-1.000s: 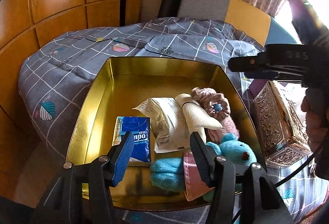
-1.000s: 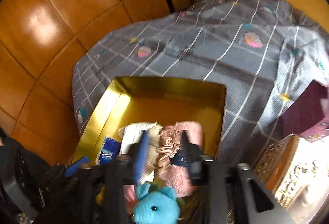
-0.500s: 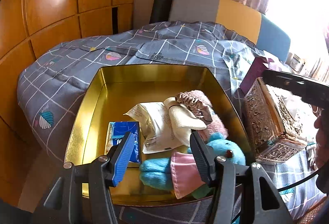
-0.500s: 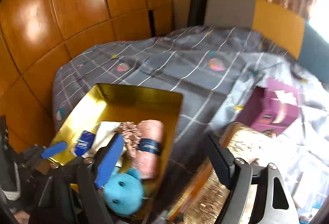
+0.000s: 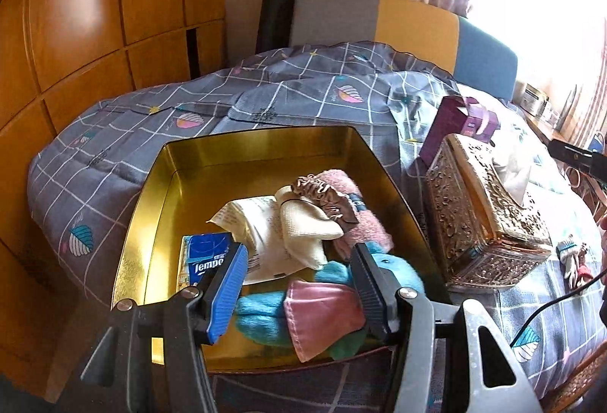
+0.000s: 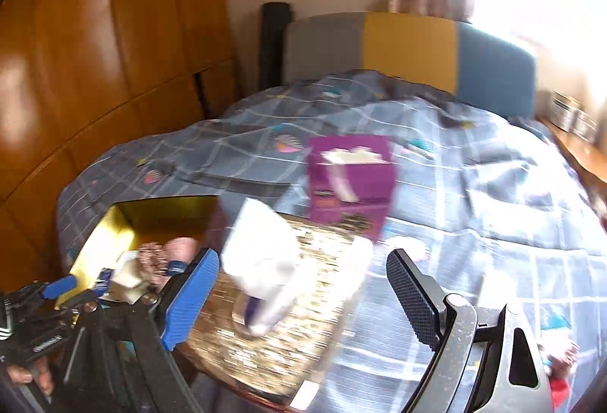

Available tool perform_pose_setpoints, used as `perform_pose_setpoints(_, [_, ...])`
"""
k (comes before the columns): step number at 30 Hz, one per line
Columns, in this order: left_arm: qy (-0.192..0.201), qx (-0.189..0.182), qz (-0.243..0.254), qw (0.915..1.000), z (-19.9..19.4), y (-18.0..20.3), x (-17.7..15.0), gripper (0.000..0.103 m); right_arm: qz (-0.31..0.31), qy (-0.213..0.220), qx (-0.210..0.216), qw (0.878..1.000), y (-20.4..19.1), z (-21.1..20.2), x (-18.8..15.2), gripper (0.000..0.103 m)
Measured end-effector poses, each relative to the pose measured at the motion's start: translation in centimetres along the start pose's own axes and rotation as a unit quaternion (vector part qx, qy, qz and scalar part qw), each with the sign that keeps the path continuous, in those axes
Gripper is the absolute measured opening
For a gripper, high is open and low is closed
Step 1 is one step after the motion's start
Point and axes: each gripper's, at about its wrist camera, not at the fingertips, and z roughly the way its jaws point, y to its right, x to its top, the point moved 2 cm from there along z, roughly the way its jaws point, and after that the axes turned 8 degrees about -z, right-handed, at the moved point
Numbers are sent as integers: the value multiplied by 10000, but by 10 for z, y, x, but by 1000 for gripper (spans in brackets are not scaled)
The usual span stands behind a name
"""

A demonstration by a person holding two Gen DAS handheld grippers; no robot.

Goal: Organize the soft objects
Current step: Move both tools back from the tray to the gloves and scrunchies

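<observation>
Grey checked bedding [image 5: 303, 102] is spread over the bed, and a gold tin tray [image 5: 151, 223] is set on it. An ornate gold tissue box [image 5: 489, 223] is placed just beside the tray's right wall, with a purple box [image 5: 455, 121] behind it. Inside the tray, a pink fuzzy roll [image 5: 364, 223], a brown scrunchie [image 5: 326, 193], a cream pouch [image 5: 303, 227], a white packet [image 5: 250, 219], a blue plush toy [image 5: 261, 314], a pink mask [image 5: 322, 314] and a blue tissue pack [image 5: 205, 253] are piled together. The left gripper [image 5: 299, 288] is held over the tray's near edge, fingers parted and empty. The right gripper [image 6: 303, 295] is seen above the tissue box, spread wide, nothing held.
</observation>
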Motion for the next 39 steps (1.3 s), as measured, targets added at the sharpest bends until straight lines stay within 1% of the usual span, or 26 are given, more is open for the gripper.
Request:
perform_pose_setpoints(8, [94, -145, 165, 9997, -11, 15, 3, 57, 391, -272, -759, 9960, 75, -13, -32, 91])
perform_pose_setpoints(11, [139, -229, 277, 9993, -16, 24, 4, 57, 569, -413, -1097, 9915, 107, -17, -46, 91])
perform_pose_setpoints(14, [156, -330, 380, 9986, -21, 33, 4, 57, 809, -579, -1458, 9843, 140, -19, -60, 91])
perform_pose_setpoints(16, [153, -386, 456, 9981, -23, 40, 4, 57, 949, -665, -1754, 9777, 164, -22, -71, 91])
perform_pose_setpoints(19, [158, -477, 596, 9970, -27, 52, 5, 57, 1269, -744, -2207, 9642, 202, -27, -89, 91])
perform_pose_setpoints(21, [188, -549, 709, 9958, -30, 61, 5, 57, 1543, -759, -2499, 9529, 226, -32, -102, 91])
perform_pose_setpoints(23, [195, -636, 825, 9944, -34, 72, 5, 57, 2034, -827, -2708, 9372, 249, -37, -118, 91])
perform_pose_setpoints(24, [200, -677, 866, 9937, -35, 77, 5, 57, 2375, -887, -2736, 9278, 260, -39, -124, 91])
perform_pose_setpoints(25, [212, -725, 926, 9928, -36, 83, 5, 57, 2687, -832, -2694, 9210, 268, -42, -128, 91])
perform_pose_setpoints(26, [219, -773, 990, 9918, -38, 89, 5, 57, 2878, -778, -2632, 9175, 274, -44, -131, 91])
perform_pose_setpoints(29, [230, -905, 1163, 9888, -41, 107, 4, 57, 3068, -850, -2625, 9109, 281, -45, -137, 91])
perform_pose_setpoints(34, [243, -1153, 1524, 9813, -45, 138, 1, 57, 3216, -718, -2514, 9101, 281, -49, -137, 91])
perform_pose_setpoints(36, [251, -1238, 1680, 9777, -46, 152, 0, 57, 3379, -617, -2494, 9054, 283, -54, -139, 91])
perform_pose_setpoints(39, [286, -1415, 1957, 9700, -49, 174, -1, 57, 3778, -414, -2451, 8919, 292, -63, -146, 92])
